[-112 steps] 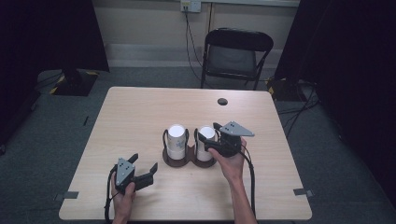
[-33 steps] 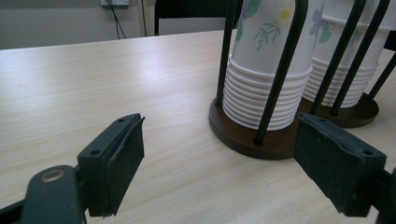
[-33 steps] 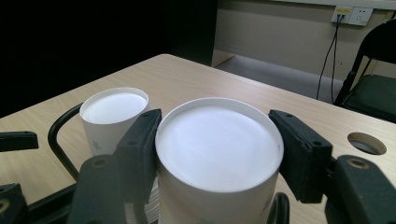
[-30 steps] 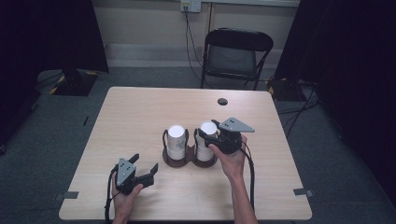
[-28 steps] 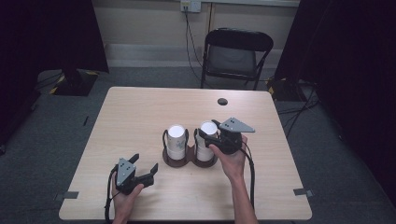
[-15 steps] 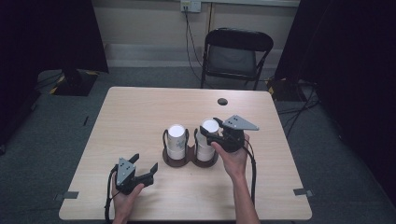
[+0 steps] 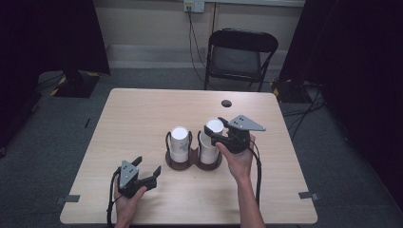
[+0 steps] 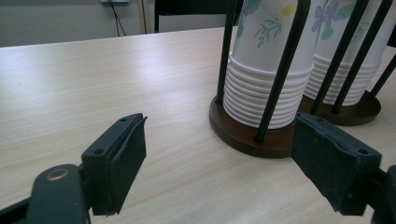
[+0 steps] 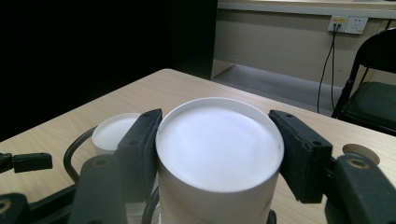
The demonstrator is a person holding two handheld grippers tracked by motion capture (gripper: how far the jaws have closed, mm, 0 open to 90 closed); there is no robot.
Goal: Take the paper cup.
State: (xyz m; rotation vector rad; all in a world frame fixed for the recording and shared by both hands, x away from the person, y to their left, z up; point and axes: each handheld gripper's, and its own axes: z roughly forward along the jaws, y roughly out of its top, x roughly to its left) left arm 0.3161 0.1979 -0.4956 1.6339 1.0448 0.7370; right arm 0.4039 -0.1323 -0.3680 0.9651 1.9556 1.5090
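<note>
While my right gripper (image 7: 215,133) is clamped on the top cup (image 7: 214,126) of the right-hand stack (image 7: 208,151), its two pads press the cup's white sides just under the closed end, as the right gripper view shows (image 9: 219,154). That cup sits upside down and stands a little higher than the left-hand stack (image 7: 179,143) beside it. Both stacks stand in a dark wooden holder (image 7: 177,164) with thin black bars, near the middle of the light wooden surface (image 7: 142,114).

My left gripper (image 7: 147,172) rests low on the surface, near the front edge and to the left of the holder, with its jaws standing wide apart and nothing between them. In the left gripper view its pads (image 8: 116,163) frame the round base of the holder (image 8: 243,135) and the nested rims of the cups (image 8: 261,100), without touching them.

I can read no brand, label or writing on the cups; the left gripper view shows only a printed pattern of green leaves with yellow and purple flowers on their sides. The closed ends are plain white.

Farther back on the surface lies a small dark round thing (image 7: 226,103), well apart from the holder. Behind the surface stands a black folding chair (image 7: 241,56), and a wall socket (image 7: 193,5) with a cable sits above it; I can make out no lettering there.
</note>
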